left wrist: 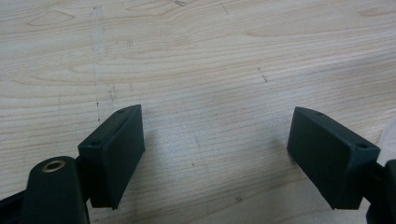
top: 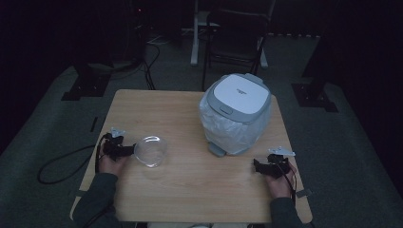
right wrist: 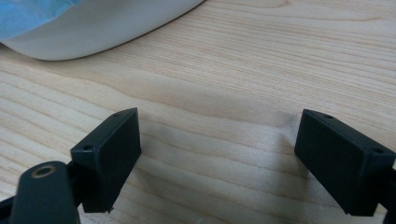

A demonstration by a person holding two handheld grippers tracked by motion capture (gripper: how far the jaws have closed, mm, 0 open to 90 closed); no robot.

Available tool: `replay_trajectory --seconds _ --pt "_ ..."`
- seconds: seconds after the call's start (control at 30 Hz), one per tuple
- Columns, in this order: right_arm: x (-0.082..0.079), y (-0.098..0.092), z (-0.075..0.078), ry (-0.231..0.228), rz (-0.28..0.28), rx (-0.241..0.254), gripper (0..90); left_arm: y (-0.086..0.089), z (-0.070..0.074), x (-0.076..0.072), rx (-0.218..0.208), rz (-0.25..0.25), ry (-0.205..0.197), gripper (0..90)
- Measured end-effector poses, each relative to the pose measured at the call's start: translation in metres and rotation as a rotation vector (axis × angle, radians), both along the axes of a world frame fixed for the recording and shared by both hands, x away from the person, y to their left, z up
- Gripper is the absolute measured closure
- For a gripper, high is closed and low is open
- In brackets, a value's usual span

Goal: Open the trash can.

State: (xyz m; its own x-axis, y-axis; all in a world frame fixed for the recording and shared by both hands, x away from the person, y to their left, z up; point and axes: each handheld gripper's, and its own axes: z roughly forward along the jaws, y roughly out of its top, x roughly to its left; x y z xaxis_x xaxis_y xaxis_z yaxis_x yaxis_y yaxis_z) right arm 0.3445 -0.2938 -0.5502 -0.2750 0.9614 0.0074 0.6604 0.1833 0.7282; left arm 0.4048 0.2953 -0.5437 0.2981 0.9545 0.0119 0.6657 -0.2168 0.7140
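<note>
A clear plastic cup [top: 151, 151] lies on the wooden table [top: 190, 190] at the left. My left gripper [top: 129, 150] rests just left of it, pointing at the cup, jaws wide apart with bare wood between them [left wrist: 215, 140]. A white bin with a grey lid and a plastic liner [top: 236, 114] stands at the right middle. My right gripper [top: 257, 166] sits on the table near the right front, below the bin, open and empty [right wrist: 217, 149]. The bin's pale base [right wrist: 93, 28] shows at the top left of the right gripper view.
A grey pedal [top: 217, 150] juts from the bin's base toward the front. A black chair [top: 237, 33] stands on the floor beyond the table. Cables [top: 62, 166] trail off the left edge.
</note>
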Motion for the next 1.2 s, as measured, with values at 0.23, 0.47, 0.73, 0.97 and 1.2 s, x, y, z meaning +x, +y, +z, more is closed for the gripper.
replay_trajectory --seconds 0.23,0.47,0.73,0.97,1.2 --pt "0.0003 0.0019 0.0001 -0.001 -0.013 0.001 15.0 -0.0003 0.0 -0.0005 0.0 0.0 0.0 19.9" --pt "0.0019 0.0032 0.0004 0.009 -0.003 -0.003 12.6 -0.0004 0.0 -0.0008 0.0 0.0 0.0 19.9" --pt "0.0025 0.0057 0.0018 0.025 -0.006 -0.007 12.6 -0.0006 -0.0001 -0.0015 -0.001 0.003 -0.001 19.9" --pt "0.0029 0.0064 0.003 0.039 -0.006 -0.009 12.7 -0.0006 -0.0001 -0.0016 0.0 0.003 0.0 19.9" --pt "0.0005 0.0071 0.009 0.035 0.003 0.023 17.1 -0.0006 -0.0001 -0.0015 -0.001 0.004 -0.001 19.9"
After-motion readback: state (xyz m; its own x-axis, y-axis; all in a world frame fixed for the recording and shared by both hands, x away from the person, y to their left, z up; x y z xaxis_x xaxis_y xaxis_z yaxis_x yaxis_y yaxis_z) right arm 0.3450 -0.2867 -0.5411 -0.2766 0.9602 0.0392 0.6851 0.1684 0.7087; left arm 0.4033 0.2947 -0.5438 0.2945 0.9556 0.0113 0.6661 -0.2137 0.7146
